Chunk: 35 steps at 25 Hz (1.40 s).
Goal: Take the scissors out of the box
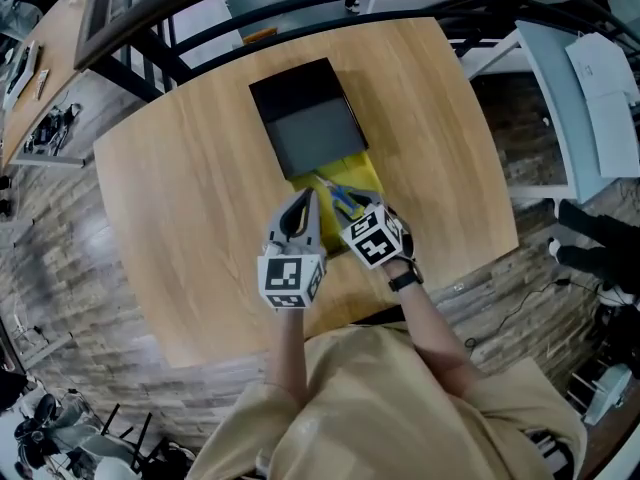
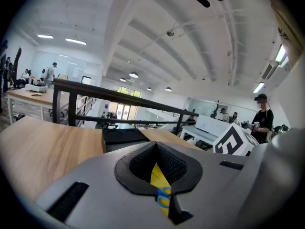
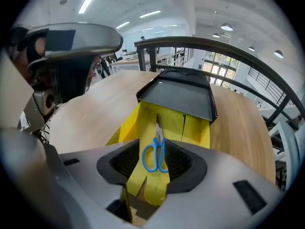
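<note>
The scissors (image 3: 155, 154), with blue handles, lie flat in the open yellow box (image 3: 178, 125) on the round wooden table (image 1: 180, 188). The box's black lid (image 3: 178, 97) is tilted back at its far end. My right gripper (image 3: 153, 149) points steeply down over the box and is open, one jaw on each side of the blue handles without pressing on them. My left gripper (image 1: 305, 200) hovers just left of the box's near end, its fingertips together and nothing held. In the left gripper view, the yellow box and a blue handle (image 2: 163, 197) show below the closed tips (image 2: 155, 147).
A black metal railing (image 1: 200, 13) runs behind the table. A white desk (image 1: 580, 88) with papers stands at the right, beyond the table's edge. Wooden floor surrounds the table. Several people stand far off in the left gripper view.
</note>
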Each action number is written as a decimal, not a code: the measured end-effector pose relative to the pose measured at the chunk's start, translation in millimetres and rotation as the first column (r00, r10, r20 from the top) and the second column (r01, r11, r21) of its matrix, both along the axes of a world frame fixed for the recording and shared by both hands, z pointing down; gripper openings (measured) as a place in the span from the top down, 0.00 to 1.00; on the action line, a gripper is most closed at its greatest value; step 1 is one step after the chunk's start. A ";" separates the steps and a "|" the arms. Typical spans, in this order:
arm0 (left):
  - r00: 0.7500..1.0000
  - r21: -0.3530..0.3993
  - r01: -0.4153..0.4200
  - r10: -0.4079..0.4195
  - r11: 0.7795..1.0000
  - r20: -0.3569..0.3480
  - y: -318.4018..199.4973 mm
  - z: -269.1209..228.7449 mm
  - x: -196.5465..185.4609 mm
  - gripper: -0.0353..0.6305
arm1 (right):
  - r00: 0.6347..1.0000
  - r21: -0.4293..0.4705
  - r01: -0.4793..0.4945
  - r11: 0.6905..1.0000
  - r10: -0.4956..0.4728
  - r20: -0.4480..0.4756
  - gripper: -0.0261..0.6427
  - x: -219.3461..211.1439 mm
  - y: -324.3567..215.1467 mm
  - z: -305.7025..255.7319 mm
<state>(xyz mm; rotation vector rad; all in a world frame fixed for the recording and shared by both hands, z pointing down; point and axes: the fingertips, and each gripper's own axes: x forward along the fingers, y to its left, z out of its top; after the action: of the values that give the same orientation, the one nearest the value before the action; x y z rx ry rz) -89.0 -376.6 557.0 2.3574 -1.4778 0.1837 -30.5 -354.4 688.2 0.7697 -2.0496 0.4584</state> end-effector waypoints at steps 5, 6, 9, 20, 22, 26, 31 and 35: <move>0.999 -0.012 0.030 -0.030 0.999 0.018 -5.7 7.8 -7.7 0.93 | 0.999 -0.060 -0.002 0.998 -0.001 -0.043 0.74 -1.6 -5.4 22.1; 0.999 -0.013 0.033 -0.033 0.999 0.019 -6.5 9.1 -8.5 0.93 | 0.999 -0.072 -0.004 0.997 0.000 -0.051 0.74 -1.6 -5.9 25.9; 0.999 -0.023 0.040 -0.039 0.999 0.021 -7.6 14.2 -9.5 0.93 | 0.997 -0.091 0.000 0.996 -0.006 -0.074 0.74 -1.3 -8.0 35.5; 0.997 -0.045 0.066 -0.064 0.997 0.043 -8.1 24.0 -16.1 0.93 | 0.989 -0.130 0.000 0.992 -0.019 -0.145 0.75 4.2 -9.4 62.3; 0.997 -0.044 0.067 -0.065 0.997 0.043 -7.7 24.0 -16.4 0.93 | 0.990 -0.131 0.004 0.991 -0.022 -0.139 0.77 4.0 -9.0 63.0; 0.997 -0.044 0.063 -0.061 0.997 0.038 -8.2 23.8 -15.1 0.93 | 0.989 -0.120 0.032 0.992 -0.048 -0.138 0.83 0.6 -7.8 63.6; 0.998 -0.028 0.058 -0.057 0.998 0.041 -3.3 14.9 -11.2 0.93 | 0.992 -0.085 0.014 0.996 -0.025 -0.123 0.83 4.7 -4.1 60.6; 0.997 -0.009 0.059 -0.059 0.998 0.059 2.9 4.0 -14.7 0.93 | 0.995 -0.051 -0.039 0.998 0.034 -0.091 0.83 14.3 -3.0 45.3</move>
<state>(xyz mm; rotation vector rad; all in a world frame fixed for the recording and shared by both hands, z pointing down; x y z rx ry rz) -103.7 -373.6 561.0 2.3148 -1.5676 0.2478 -16.2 -357.5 733.5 0.7833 -1.9351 0.4869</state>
